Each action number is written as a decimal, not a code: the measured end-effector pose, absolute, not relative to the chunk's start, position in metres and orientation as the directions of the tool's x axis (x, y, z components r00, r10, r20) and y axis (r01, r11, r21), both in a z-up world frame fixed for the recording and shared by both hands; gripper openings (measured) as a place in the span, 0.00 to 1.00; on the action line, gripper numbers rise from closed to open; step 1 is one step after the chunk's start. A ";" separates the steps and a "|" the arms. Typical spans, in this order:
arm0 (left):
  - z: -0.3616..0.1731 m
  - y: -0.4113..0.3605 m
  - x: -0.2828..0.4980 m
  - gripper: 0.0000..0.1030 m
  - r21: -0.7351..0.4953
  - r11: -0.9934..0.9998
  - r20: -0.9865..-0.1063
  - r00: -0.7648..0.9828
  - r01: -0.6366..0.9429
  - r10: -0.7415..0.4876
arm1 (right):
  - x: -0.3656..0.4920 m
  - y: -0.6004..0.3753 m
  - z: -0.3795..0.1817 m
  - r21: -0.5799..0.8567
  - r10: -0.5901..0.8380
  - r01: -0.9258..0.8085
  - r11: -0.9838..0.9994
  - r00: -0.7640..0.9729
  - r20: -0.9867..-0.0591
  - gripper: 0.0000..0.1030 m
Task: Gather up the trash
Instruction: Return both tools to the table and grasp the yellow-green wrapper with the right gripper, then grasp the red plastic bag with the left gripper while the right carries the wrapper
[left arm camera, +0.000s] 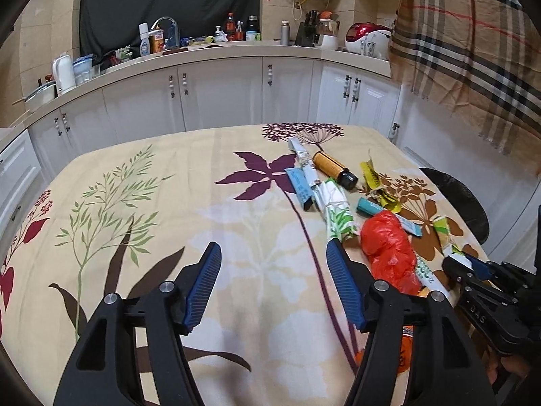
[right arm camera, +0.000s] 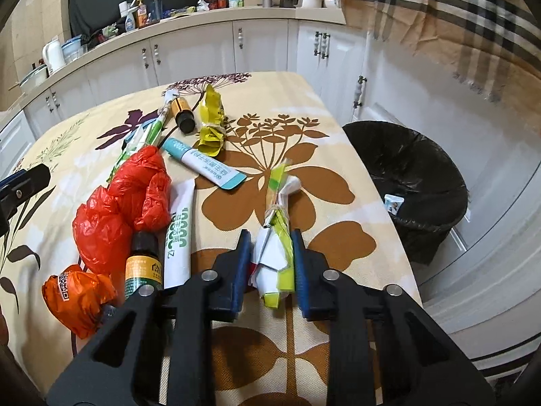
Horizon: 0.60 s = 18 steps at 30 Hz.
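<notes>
Trash lies on the floral tablecloth. My right gripper is shut on a tied white-and-yellow-green wrapper bundle near the table's right edge. Beside it lie a red plastic bag, an orange packet, a small brown bottle, a white tube, a teal-ended tube and a yellow wrapper. My left gripper is open and empty over the table, left of the red bag. A black-lined bin stands right of the table.
A second brown bottle and tied paper bundles lie further back. White kitchen cabinets with a cluttered counter run behind the table. A plaid cloth hangs at the upper right.
</notes>
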<state>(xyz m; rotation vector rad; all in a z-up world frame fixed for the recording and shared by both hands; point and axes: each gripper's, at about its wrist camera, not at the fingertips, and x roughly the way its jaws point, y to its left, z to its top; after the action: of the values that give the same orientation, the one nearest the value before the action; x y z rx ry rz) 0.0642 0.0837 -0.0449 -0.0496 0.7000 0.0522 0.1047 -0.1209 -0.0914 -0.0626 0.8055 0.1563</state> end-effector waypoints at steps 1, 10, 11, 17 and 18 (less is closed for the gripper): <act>-0.045 0.081 0.065 0.63 -0.030 0.998 -0.645 0.764 -0.060 0.027 | 0.105 -0.121 -0.091 0.005 0.117 -0.163 0.987 0.681 -0.723 0.21; -0.041 0.052 0.068 0.63 -0.045 0.999 -0.646 0.762 0.017 -0.042 | 0.097 -0.132 -0.081 0.017 0.121 -0.152 0.988 0.715 -0.689 0.19; -0.041 0.048 0.069 0.63 -0.050 0.998 -0.648 0.760 0.026 -0.052 | 0.095 -0.134 -0.079 0.016 0.119 -0.147 0.989 0.722 -0.682 0.19; -0.049 0.027 0.079 0.63 -0.042 0.997 -0.671 0.737 0.069 -0.080 | 0.090 -0.146 -0.070 0.021 0.112 -0.130 0.991 0.749 -0.653 0.19; -0.050 0.026 0.080 0.63 -0.041 0.997 -0.675 0.733 0.072 -0.081 | 0.090 -0.149 -0.070 0.023 0.111 -0.126 0.992 0.752 -0.650 0.19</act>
<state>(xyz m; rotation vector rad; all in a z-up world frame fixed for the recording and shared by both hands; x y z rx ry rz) 0.0798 0.0258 -0.0500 -0.0122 0.7429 -0.0838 0.0895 -0.1485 -0.0698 -0.0229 0.7077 0.1294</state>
